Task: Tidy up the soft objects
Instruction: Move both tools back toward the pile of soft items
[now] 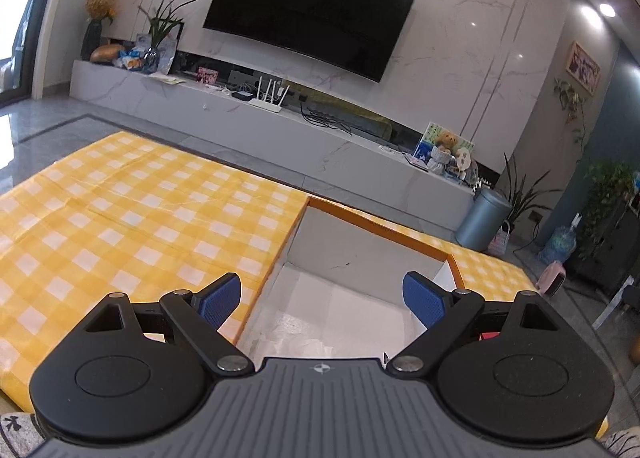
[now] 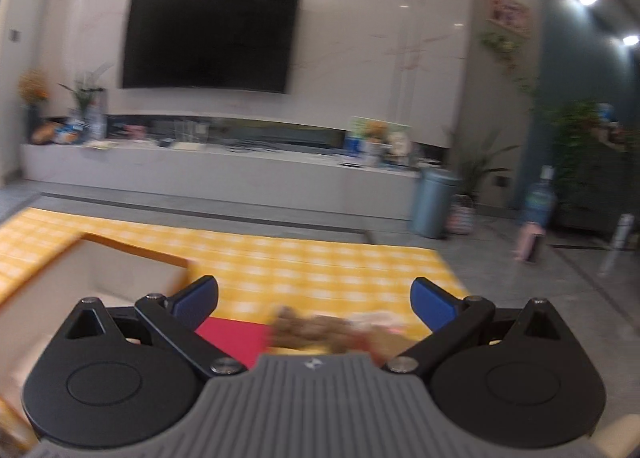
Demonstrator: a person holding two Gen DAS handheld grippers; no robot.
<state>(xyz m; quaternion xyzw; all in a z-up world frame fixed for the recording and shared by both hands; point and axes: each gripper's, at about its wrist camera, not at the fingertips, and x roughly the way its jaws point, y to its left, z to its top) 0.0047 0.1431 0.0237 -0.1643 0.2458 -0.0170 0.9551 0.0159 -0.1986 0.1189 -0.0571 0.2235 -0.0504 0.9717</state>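
Note:
My left gripper [image 1: 322,300] is open and empty, held over an open white box [image 1: 344,258] with an orange rim that stands on the yellow checked tablecloth [image 1: 120,210]. My right gripper [image 2: 314,300] is open and empty, above the cloth to the right of the same box [image 2: 92,262]. Just below it lie a red soft item [image 2: 236,336] and a blurred brown plush toy [image 2: 316,328]. The right wrist view is motion-blurred.
Behind the table stands a long grey TV bench [image 1: 256,122] with a router, cables and a small teddy bear [image 1: 446,142]. A black TV [image 1: 312,10] hangs above it. A blue-grey bin [image 1: 482,218] and plants stand at the right.

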